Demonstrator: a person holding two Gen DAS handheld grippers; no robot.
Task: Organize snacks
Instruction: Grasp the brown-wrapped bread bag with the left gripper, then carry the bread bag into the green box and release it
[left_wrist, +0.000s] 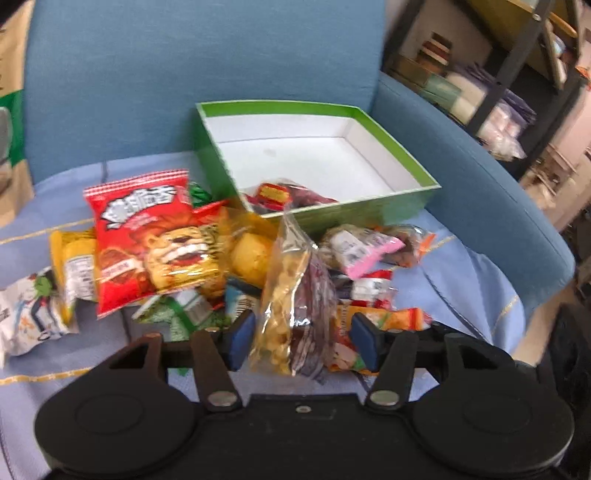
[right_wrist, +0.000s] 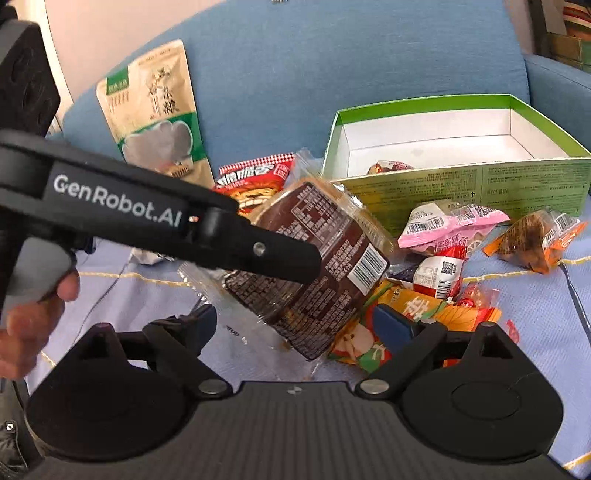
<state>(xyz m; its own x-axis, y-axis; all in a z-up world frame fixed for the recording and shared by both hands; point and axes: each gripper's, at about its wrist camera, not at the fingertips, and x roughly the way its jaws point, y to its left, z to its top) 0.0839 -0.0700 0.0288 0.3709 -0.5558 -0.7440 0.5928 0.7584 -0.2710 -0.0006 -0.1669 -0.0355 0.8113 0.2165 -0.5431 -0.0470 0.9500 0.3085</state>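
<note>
**Brown-label pack between our left fingers, box waiting behind**

Going left to right in the left wrist view, we see a white cartoon packet (left_wrist: 31, 314) at the edge of the pile, a yellow packet (left_wrist: 72, 269) beside it, then the big red chip bag (left_wrist: 147, 240) lying over its neighbours. Next comes the clear pack with the brown label (left_wrist: 295, 314), standing on edge between the fingers of our left gripper (left_wrist: 303, 341). The blue pads bracket it with a little gap on each side, so we read this gripper as not yet clamped. Further right lie a pink-and-white packet (left_wrist: 360, 249) and an orange sachet (left_wrist: 399, 319). The green box (left_wrist: 369, 212) sits behind the pile on the blue armchair (left_wrist: 184, 74), nearly bare inside but for a wrapped sweet or two.

Our right gripper (right_wrist: 295, 325) hangs open over the same pack, touching nothing.

We judge the pack light, crinkly and slippery, its contents crushable. We would pinch it across the firm middle, not the loose sealed edge.
</note>
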